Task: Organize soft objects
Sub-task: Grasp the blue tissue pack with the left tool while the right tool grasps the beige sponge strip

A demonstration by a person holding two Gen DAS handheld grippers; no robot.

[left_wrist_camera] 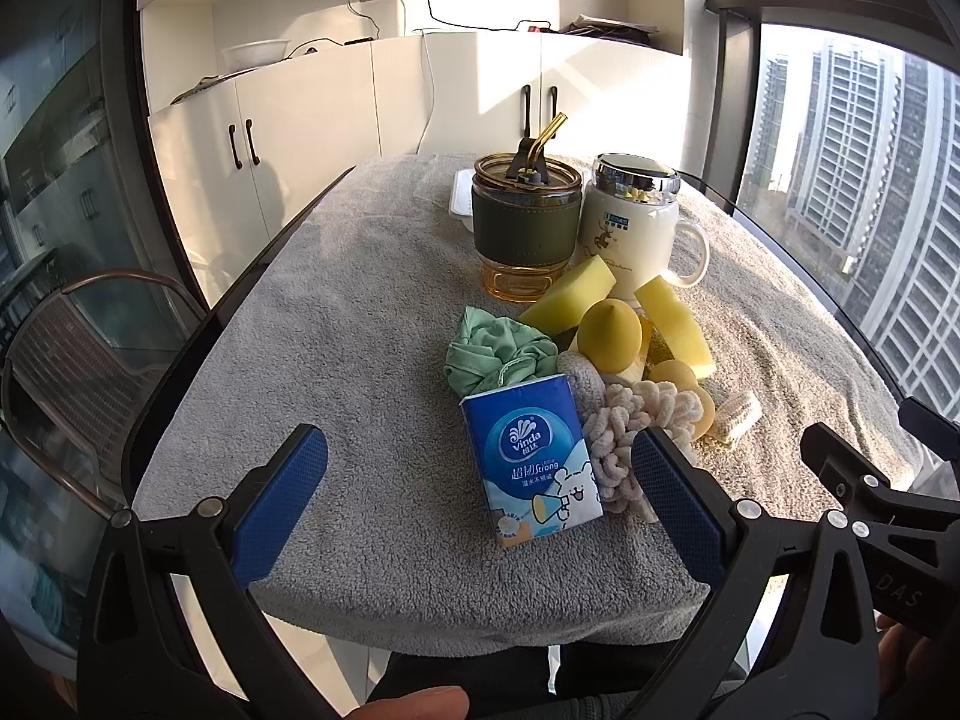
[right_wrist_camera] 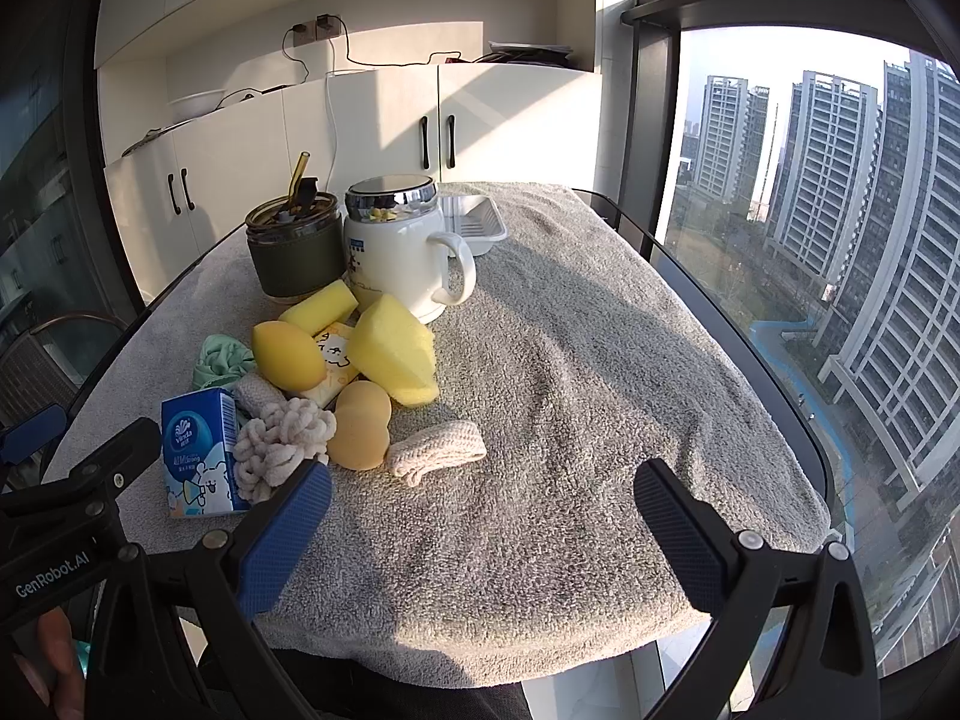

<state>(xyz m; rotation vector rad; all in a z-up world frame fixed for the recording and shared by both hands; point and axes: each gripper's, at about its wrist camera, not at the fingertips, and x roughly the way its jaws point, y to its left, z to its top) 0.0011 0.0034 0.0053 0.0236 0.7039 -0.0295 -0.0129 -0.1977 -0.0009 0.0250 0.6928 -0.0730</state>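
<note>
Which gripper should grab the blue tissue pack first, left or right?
Left, probably. The tissue pack stands right between the left gripper's open fingers. The right gripper, also open, faces bare towel, with the pack off to its left.

Both the left gripper [left_wrist_camera: 480,495] and the right gripper [right_wrist_camera: 483,519] have black plastic frames with triangular cut-outs, silver rivets and blue textured pads [right_wrist_camera: 282,546]. White lettering reads "GenRobot.AI" on the left one's side. The person wears dark clothing.
</note>
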